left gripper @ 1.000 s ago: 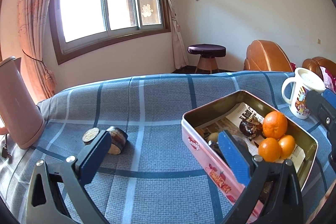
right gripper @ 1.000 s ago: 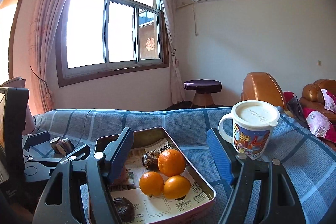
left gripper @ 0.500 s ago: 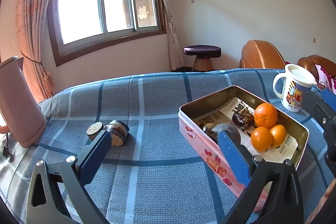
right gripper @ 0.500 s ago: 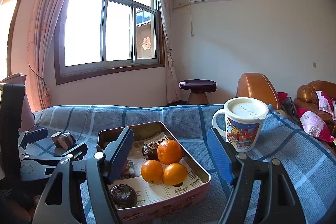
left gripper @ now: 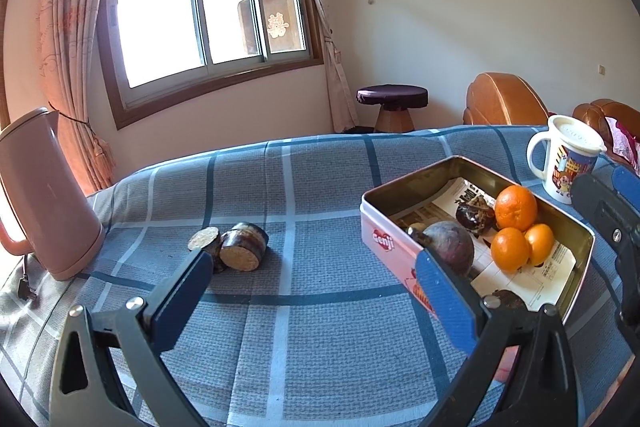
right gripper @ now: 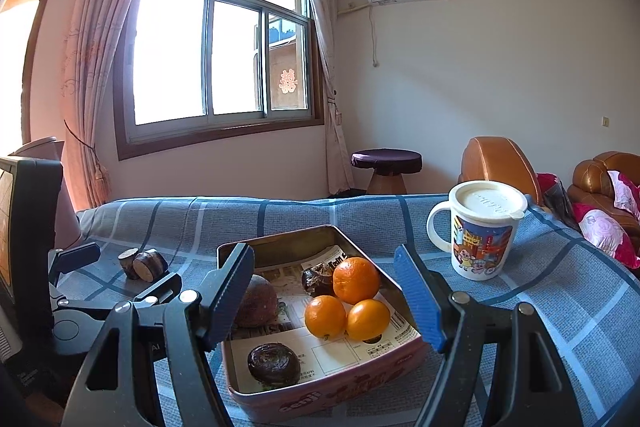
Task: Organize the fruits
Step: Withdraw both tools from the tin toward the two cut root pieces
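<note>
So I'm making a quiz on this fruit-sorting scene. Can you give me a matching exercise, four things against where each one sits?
Things:
1. oranges
2. cut brown pieces
3. mug
4. kettle

Places:
A. far left of the cloth, by the curtain
B. in the tin, on newspaper
C. on the cloth, right of the tin
D. on the cloth, left of the tin

Pairs: 1-B, 2-D, 3-C, 4-A

Pink kettle [left gripper: 44, 195] left; lidded mug [right gripper: 482, 229] (cartoon print) right.
</note>
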The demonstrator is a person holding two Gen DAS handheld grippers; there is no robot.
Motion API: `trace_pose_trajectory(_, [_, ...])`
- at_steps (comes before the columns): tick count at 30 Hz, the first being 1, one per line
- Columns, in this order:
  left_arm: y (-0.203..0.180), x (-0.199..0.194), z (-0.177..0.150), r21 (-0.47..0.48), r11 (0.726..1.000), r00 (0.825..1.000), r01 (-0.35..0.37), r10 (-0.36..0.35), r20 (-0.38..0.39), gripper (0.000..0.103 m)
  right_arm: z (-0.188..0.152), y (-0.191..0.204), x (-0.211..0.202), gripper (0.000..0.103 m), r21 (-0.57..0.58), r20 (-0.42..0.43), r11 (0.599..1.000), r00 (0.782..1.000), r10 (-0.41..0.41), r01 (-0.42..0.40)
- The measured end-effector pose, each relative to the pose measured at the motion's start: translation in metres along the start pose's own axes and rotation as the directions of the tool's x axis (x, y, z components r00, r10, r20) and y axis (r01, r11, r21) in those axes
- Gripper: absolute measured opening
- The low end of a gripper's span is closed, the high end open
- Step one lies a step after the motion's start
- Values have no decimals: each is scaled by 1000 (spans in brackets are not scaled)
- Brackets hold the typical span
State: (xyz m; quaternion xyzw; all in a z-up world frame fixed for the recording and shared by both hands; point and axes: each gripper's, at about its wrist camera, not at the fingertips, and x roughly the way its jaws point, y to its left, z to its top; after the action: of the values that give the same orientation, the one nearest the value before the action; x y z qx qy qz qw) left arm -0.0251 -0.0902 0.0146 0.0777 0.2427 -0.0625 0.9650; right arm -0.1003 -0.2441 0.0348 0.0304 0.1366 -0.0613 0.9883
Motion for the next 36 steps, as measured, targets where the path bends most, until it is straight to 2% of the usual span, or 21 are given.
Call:
trace_pose_trajectory(7, [12, -1, -2, 39, 999, 999, -37, 36, 15, 103, 0, 12, 7, 74, 73, -8, 997, 1000, 28, -28])
trace_pose_trajectory(18, [33, 4, -3, 68, 995, 997, -72, 71, 16, 103, 1, 41, 21, 74, 68, -19, 997, 999, 41, -40])
trace_pose_trajectory(26, [51, 9, -3, 37, 997, 998, -70, 70, -5, 103, 1, 58, 31, 74, 71, -33, 996, 998, 55, -53])
trace_pose_trajectory(36, [73, 16, -5, 27, 994, 994, -108, 108, -18, 103, 2, 77, 38, 74, 70, -36, 995, 996, 78, -75])
